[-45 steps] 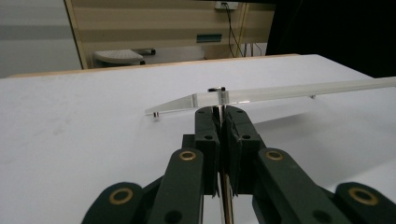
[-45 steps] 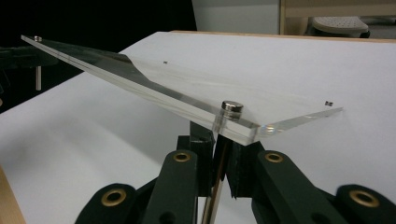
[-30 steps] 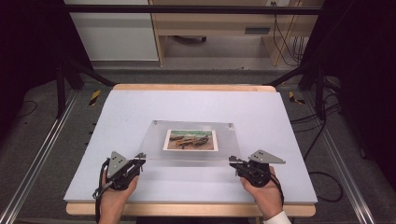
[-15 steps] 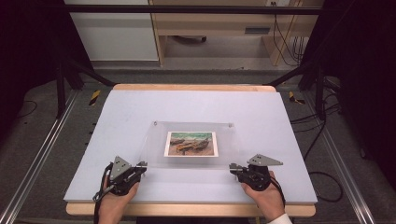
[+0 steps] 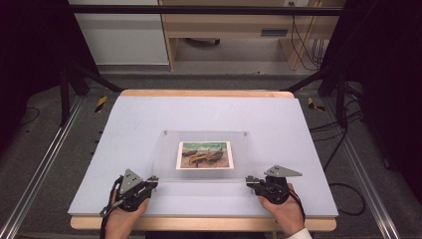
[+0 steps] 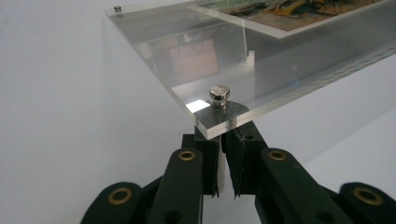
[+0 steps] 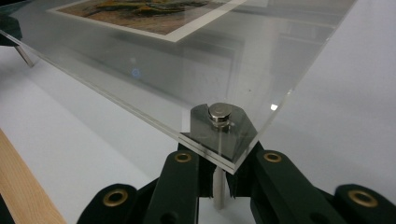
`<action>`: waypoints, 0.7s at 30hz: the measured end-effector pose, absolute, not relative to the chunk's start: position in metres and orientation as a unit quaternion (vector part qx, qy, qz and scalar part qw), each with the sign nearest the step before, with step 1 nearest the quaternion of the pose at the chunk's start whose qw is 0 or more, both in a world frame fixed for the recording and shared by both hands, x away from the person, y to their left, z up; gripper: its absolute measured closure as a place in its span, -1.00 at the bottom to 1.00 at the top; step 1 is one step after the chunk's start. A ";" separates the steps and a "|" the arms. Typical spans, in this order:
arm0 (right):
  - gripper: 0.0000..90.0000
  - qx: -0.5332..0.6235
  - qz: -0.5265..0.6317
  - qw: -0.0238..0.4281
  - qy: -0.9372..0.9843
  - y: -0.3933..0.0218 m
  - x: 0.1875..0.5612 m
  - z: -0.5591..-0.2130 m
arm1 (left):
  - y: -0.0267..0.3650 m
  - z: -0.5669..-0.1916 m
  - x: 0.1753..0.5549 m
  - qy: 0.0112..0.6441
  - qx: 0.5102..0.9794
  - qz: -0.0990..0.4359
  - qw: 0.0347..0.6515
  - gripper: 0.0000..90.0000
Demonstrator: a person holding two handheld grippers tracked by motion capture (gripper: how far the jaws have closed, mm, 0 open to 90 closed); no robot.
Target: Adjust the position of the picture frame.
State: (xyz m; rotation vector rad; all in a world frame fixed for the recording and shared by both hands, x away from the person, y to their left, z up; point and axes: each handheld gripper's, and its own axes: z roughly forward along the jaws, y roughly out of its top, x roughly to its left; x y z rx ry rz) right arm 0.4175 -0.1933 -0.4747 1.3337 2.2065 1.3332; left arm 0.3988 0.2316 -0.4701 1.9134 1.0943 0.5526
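Note:
A clear acrylic frame (image 5: 239, 159) with a landscape picture (image 5: 204, 155) pressed inside it lies at the middle of the white table top (image 5: 149, 119). Small metal posts sit at its corners. My left gripper (image 5: 152, 180) is at the frame's near left corner. In the left gripper view that gripper (image 6: 219, 154) is shut on the metal post (image 6: 219, 95) under the corner. My right gripper (image 5: 250, 180) is at the near right corner. In the right gripper view it (image 7: 218, 172) is shut on that corner's post (image 7: 219, 113). The plate's near edge stands above the table.
The table's wooden front edge (image 5: 199, 224) runs just behind the hands. Two more posts mark the frame's far corners (image 5: 165, 132). Dark stand legs (image 5: 74, 74) and cables (image 5: 343, 189) lie on the floor around the table.
Both grippers and the frame's near edge have shifted slightly toward the person. The picture looks a little larger and nearer than before.

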 end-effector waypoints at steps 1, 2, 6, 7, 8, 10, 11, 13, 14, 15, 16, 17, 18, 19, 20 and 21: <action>0.85 0.457 0.454 0.117 0.756 -0.194 0.417 -0.475 | 0.232 -0.470 0.399 0.436 0.765 0.220 0.419 0.82; 0.84 0.458 0.453 0.117 0.756 -0.193 0.417 -0.475 | 0.231 -0.470 0.399 0.437 0.765 0.220 0.418 0.82; 0.82 0.459 0.455 0.111 0.755 -0.194 0.418 -0.476 | 0.231 -0.470 0.399 0.437 0.766 0.220 0.418 0.81; 0.80 0.459 0.455 0.112 0.755 -0.195 0.418 -0.477 | 0.231 -0.470 0.399 0.436 0.766 0.218 0.419 0.79; 0.77 0.460 0.455 0.113 0.754 -0.195 0.418 -0.477 | 0.231 -0.470 0.399 0.434 0.767 0.218 0.419 0.76; 0.57 0.467 0.450 0.115 0.752 -0.198 0.418 -0.477 | 0.231 -0.470 0.398 0.434 0.768 0.217 0.417 0.55; 0.57 0.467 0.450 0.115 0.752 -0.198 0.418 -0.477 | 0.231 -0.470 0.398 0.434 0.768 0.217 0.417 0.48; 0.44 0.469 0.450 0.116 0.751 -0.202 0.417 -0.477 | 0.232 -0.469 0.396 0.438 0.768 0.220 0.412 0.43; 0.36 0.472 0.447 0.118 0.751 -0.204 0.416 -0.476 | 0.234 -0.469 0.396 0.440 0.767 0.221 0.411 0.38; 0.30 0.474 0.445 0.121 0.750 -0.205 0.415 -0.475 | 0.235 -0.469 0.396 0.444 0.765 0.221 0.411 0.34; 0.24 0.474 0.444 0.125 0.750 -0.207 0.413 -0.475 | 0.237 -0.469 0.396 0.448 0.763 0.221 0.411 0.27; 0.20 0.471 0.444 0.131 0.751 -0.210 0.411 -0.474 | 0.239 -0.468 0.396 0.452 0.761 0.220 0.411 0.23; 0.11 0.473 0.439 0.136 0.751 -0.212 0.408 -0.472 | 0.240 -0.468 0.396 0.453 0.761 0.220 0.409 0.15; 0.11 0.473 0.439 0.136 0.751 -0.212 0.408 -0.472 | 0.242 -0.468 0.396 0.455 0.758 0.221 0.411 0.15; 0.05 0.473 0.437 0.140 0.752 -0.214 0.406 -0.471 | 0.243 -0.467 0.396 0.457 0.757 0.221 0.411 0.12; 0.00 0.472 0.436 0.146 0.752 -0.216 0.403 -0.470 | 0.244 -0.467 0.396 0.458 0.757 0.222 0.410 0.09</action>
